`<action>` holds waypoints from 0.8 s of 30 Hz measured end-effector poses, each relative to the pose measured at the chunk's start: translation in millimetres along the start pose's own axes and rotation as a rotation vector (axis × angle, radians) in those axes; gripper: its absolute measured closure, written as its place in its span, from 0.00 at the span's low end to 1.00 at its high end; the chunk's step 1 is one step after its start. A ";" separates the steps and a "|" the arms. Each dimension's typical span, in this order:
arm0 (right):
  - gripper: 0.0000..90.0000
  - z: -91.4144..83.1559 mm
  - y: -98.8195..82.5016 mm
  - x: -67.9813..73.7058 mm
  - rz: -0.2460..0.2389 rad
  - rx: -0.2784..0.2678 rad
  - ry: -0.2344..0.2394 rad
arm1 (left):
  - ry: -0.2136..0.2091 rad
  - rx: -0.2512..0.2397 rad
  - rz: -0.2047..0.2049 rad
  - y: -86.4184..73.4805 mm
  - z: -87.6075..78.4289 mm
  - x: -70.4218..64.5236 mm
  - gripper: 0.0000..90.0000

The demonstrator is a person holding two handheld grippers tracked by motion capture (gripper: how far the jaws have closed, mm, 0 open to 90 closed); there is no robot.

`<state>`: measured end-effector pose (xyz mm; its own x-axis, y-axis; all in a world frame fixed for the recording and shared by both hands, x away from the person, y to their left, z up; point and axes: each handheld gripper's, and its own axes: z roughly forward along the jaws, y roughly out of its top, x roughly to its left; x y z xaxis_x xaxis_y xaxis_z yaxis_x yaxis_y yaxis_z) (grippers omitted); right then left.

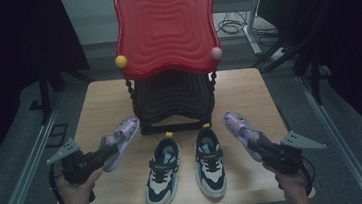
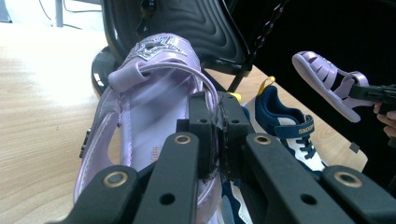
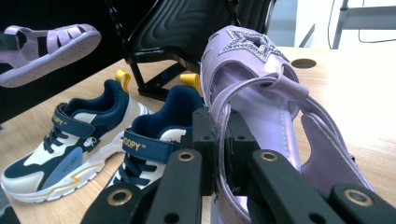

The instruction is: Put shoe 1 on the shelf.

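While both sandals are clear of the table [image 1: 128, 197] in the high view, the work appears to be at the carry stage: the left gripper [image 1: 107, 152] holds the left purple sandal [image 1: 121, 140], the right gripper [image 1: 253, 144] the right purple sandal [image 1: 240, 128], flanking the sneakers [image 1: 185, 167] near the black rack [image 1: 174, 100]. Next likely calls for placing them.

In the left gripper view, the jaws pinch the sandal's side strap; its heel is cut off.

In the right gripper view, the jaws clamp likewise; the rack's shelves are too dark to read.
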<state>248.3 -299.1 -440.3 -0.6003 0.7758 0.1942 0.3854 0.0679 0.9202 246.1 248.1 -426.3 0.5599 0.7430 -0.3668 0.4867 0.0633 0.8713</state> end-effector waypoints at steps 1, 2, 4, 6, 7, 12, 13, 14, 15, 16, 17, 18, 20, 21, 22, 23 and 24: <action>0.95 1.1 0.7 0.3 0.001 -0.005 0.001 | -0.002 -0.001 0.000 0.2 0.6 -0.1 0.96; 0.95 2.0 1.3 0.7 0.004 -0.008 -0.001 | -0.002 -0.003 -0.001 0.3 1.1 -0.2 0.96; 0.95 3.5 2.1 1.5 0.010 -0.014 -0.002 | -0.003 -0.002 0.002 0.5 2.8 -0.8 0.96; 0.95 5.8 3.7 3.3 0.014 -0.024 -0.001 | -0.006 -0.001 0.004 0.7 4.4 -1.3 0.96; 0.95 7.1 4.8 4.0 0.009 -0.028 0.002 | -0.008 -0.001 0.004 0.9 5.5 -1.6 0.96; 0.95 14.3 11.4 11.7 0.000 -0.047 0.028 | -0.020 -0.005 0.010 3.0 11.2 -5.9 0.96; 0.95 15.8 12.8 14.1 -0.002 -0.048 0.035 | -0.024 -0.006 0.013 4.0 12.4 -7.6 0.96; 0.95 18.1 14.2 17.2 -0.013 -0.048 0.040 | -0.026 -0.005 0.016 4.7 13.0 -8.8 0.96; 0.95 19.5 15.0 18.9 -0.022 -0.047 0.043 | -0.030 -0.006 0.022 5.9 14.1 -10.6 0.96; 0.95 21.9 16.4 21.6 -0.031 -0.046 0.050 | -0.033 -0.009 0.025 6.9 15.1 -12.3 0.96; 0.95 23.9 17.5 23.2 -0.035 -0.046 0.055 | -0.035 -0.010 0.030 8.0 16.0 -13.9 0.96; 0.95 25.8 18.7 24.9 -0.033 -0.044 0.062 | -0.037 -0.012 0.032 8.8 16.9 -15.2 0.96; 0.95 29.6 21.0 27.2 -0.035 -0.045 0.065 | -0.040 -0.019 0.040 11.5 20.1 -18.3 0.96; 0.95 32.7 22.9 28.5 -0.039 -0.048 0.065 | -0.041 -0.021 0.042 12.5 21.4 -19.2 0.96; 0.95 34.6 24.2 29.1 -0.043 -0.049 0.066 | -0.043 -0.026 0.043 13.7 23.4 -20.1 0.96; 0.95 37.0 25.9 30.4 -0.039 -0.050 0.070 | -0.046 -0.028 0.044 15.4 26.1 -20.9 0.96; 0.95 40.3 28.0 31.7 -0.041 -0.052 0.074 | -0.048 -0.030 0.045 16.3 27.8 -21.2 0.96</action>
<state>268.3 -247.3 -422.1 -0.6654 0.7248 0.1787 0.3240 0.0648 0.9438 260.8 214.8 -413.3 0.6126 0.7129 -0.3413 0.4403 0.0509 0.8964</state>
